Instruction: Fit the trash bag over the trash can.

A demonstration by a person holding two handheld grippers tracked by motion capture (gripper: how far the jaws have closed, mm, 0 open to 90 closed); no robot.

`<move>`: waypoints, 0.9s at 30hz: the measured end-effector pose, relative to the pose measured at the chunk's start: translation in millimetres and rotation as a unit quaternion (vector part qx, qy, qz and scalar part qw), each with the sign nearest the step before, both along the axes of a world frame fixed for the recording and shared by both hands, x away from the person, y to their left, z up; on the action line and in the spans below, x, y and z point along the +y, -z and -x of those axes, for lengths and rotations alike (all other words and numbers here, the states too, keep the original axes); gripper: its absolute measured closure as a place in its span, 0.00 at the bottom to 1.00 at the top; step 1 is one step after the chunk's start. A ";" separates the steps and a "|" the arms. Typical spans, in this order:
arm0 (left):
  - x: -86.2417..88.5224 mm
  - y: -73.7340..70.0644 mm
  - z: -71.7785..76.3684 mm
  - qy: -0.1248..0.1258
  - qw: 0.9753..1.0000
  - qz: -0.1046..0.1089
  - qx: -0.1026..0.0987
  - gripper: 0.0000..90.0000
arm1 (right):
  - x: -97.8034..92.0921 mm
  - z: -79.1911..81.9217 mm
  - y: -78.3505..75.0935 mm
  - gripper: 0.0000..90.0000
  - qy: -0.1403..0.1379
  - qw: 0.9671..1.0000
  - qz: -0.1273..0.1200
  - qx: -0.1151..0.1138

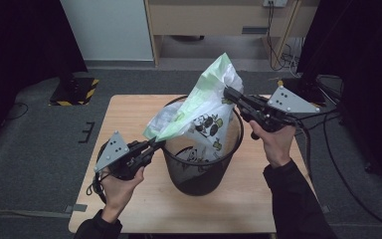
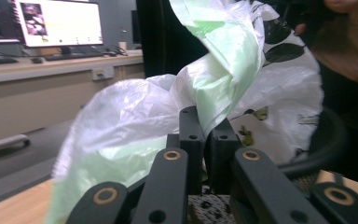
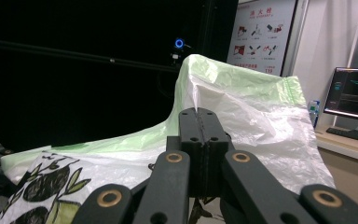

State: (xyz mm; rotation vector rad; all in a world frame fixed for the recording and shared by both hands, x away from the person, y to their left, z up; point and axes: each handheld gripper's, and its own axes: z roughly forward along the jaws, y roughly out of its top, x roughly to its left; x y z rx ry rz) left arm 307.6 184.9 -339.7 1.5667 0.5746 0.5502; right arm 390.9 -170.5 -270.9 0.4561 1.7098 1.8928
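Two grippers hold one plastic bag (image 1: 202, 107) above a black mesh bin (image 1: 204, 169) that stands near the centre of the wooden counter (image 1: 129, 119).

Left gripper (image 1: 155, 146): at about 8 o'clock from the bin, held in the person's left hand (image 1: 119, 184). Jaws pinch the bag's lower edge just outside the bin rim. In the left gripper view (image 2: 204, 135) the jaws sit close with a fold of pale green film caught between them; the bag (image 2: 177, 107) billows up beyond.

Right gripper (image 1: 227, 92): at about 2 o'clock from the bin, held in the right hand (image 1: 274, 142). Jaws grip the bag's upper part. In the right gripper view (image 3: 200, 135) the jaws are pressed together with thin film between them, and the bag (image 3: 242, 112) rises behind.

Bag: translucent white with a green band and a dark leaf print. It stretches at a slant between the two grippers, lower end at 8 o'clock and peak at 12 o'clock. Its bottom part hangs inside the bin.

Grey three-cornered plate (image 1: 112, 149) tops the left gripper.
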 end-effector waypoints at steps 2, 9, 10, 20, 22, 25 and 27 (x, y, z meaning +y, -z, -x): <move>1.5 1.6 3.1 0.004 1.000 0.003 0.007 0.91 | -11.9 3.7 8.0 1.00 0.005 1.000 -0.004 0.003; 5.7 4.7 2.9 -0.002 1.000 0.010 -0.012 0.84 | -23.8 5.3 20.4 1.00 0.005 1.000 -0.015 0.009; 5.7 4.7 2.9 -0.002 1.000 0.010 -0.012 0.75 | -23.8 5.3 20.4 1.00 0.005 1.000 -0.015 0.009; 28.4 18.5 -14.8 -0.096 0.994 0.013 -0.059 0.39 | -27.7 6.2 25.0 1.00 0.008 1.000 -0.017 0.012; 32.8 21.8 -16.9 -0.104 0.993 -0.002 -0.063 0.37 | -28.0 5.5 25.8 1.00 0.008 1.000 -0.017 0.013; 38.8 26.2 -21.6 -0.112 0.992 -0.005 -0.059 0.36 | -27.5 4.5 26.8 1.00 0.008 1.000 -0.015 0.015; 42.4 29.3 -26.2 -0.117 0.992 -0.011 -0.053 0.36 | -26.7 4.0 27.1 1.00 0.008 1.000 -0.014 0.016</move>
